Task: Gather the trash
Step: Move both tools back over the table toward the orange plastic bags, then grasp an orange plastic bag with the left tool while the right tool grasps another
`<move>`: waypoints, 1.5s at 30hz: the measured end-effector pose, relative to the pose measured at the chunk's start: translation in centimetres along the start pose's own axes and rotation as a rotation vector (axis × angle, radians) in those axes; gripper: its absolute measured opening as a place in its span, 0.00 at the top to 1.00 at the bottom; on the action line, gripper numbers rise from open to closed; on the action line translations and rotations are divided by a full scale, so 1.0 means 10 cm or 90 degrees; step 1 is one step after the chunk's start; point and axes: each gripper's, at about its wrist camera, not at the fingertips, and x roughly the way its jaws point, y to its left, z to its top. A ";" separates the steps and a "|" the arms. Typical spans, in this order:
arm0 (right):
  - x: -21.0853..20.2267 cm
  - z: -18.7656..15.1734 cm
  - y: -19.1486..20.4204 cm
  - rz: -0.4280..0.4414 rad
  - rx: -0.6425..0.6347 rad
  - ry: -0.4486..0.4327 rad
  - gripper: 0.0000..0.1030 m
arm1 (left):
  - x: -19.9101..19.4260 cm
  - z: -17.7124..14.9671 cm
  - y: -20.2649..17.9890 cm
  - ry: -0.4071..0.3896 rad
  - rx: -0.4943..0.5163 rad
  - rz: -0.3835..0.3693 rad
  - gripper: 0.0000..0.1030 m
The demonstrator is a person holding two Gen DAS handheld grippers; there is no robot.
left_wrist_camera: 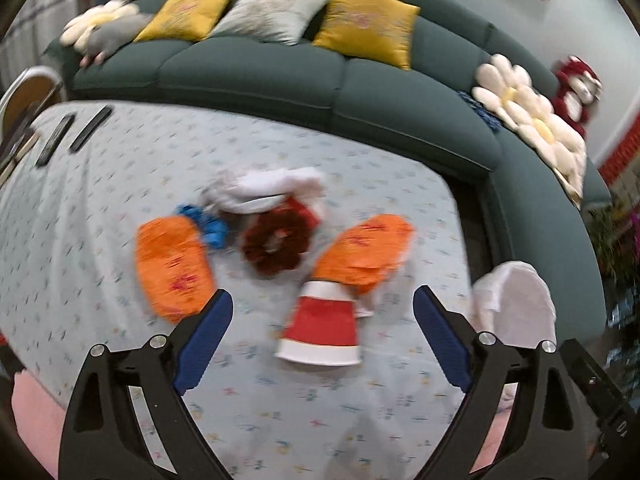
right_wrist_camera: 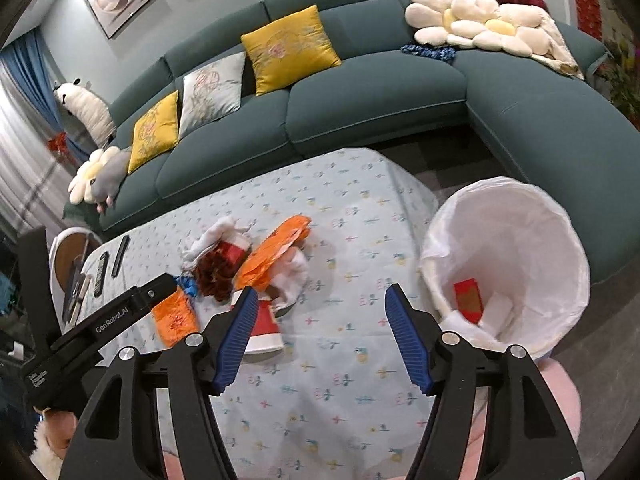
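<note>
The left wrist view is smeared by motion, so the print on the trash is unreadable. The left gripper [left_wrist_camera: 323, 312] has its blue jaws spread wide with nothing between the pads; the red-and-white paper cup [left_wrist_camera: 320, 330] lies on its side on the tablecloth [left_wrist_camera: 100, 208] below the gap, apart from both fingers. In the right wrist view the right gripper [right_wrist_camera: 318, 308] also stands spread and empty, and its left finger hides part of that cup.

The trash pile sits at twelve o'clock from the left gripper: an orange wrapper [left_wrist_camera: 172, 266] at ten, another orange wrapper [left_wrist_camera: 366, 250] at one, a dark red frilly ring [left_wrist_camera: 276, 240] between them, a crumpled blue scrap [left_wrist_camera: 206, 224] and white tissue [left_wrist_camera: 268, 192] beyond.

The white-lined bin [right_wrist_camera: 508, 264] stands at three o'clock off the table's edge, its near rim cut by the right finger. Inside lie a red card [right_wrist_camera: 468, 300] and a white piece [right_wrist_camera: 500, 312]. Two remotes [right_wrist_camera: 110, 266] lie at nine o'clock.
</note>
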 end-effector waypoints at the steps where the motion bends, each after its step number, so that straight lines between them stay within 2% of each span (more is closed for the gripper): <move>1: 0.02 -0.01 0.03 0.001 -0.001 0.003 0.38 | 0.01 0.00 0.09 0.002 -0.011 0.006 0.15; 8: 0.25 -0.09 0.30 0.005 -0.012 0.026 0.38 | 0.11 -0.05 0.71 0.018 -0.074 0.047 0.15; 16: 0.55 -0.10 0.54 0.013 -0.014 0.054 0.37 | 0.29 -0.13 1.26 0.043 -0.151 0.069 0.15; 22: 0.86 -0.06 0.65 0.013 0.010 0.073 0.37 | 0.50 -0.17 1.48 0.083 -0.186 0.082 0.15; 37: 1.80 0.12 0.79 -0.021 0.083 0.120 0.36 | 1.07 -0.05 1.71 0.152 -0.224 0.056 0.18; 42: 1.99 0.12 0.78 -0.028 0.102 0.141 0.37 | 1.20 -0.03 1.64 0.178 -0.208 0.052 0.42; 45: 2.04 0.10 0.81 -0.024 0.090 0.154 0.55 | 1.27 -0.03 1.58 0.187 -0.199 0.047 0.58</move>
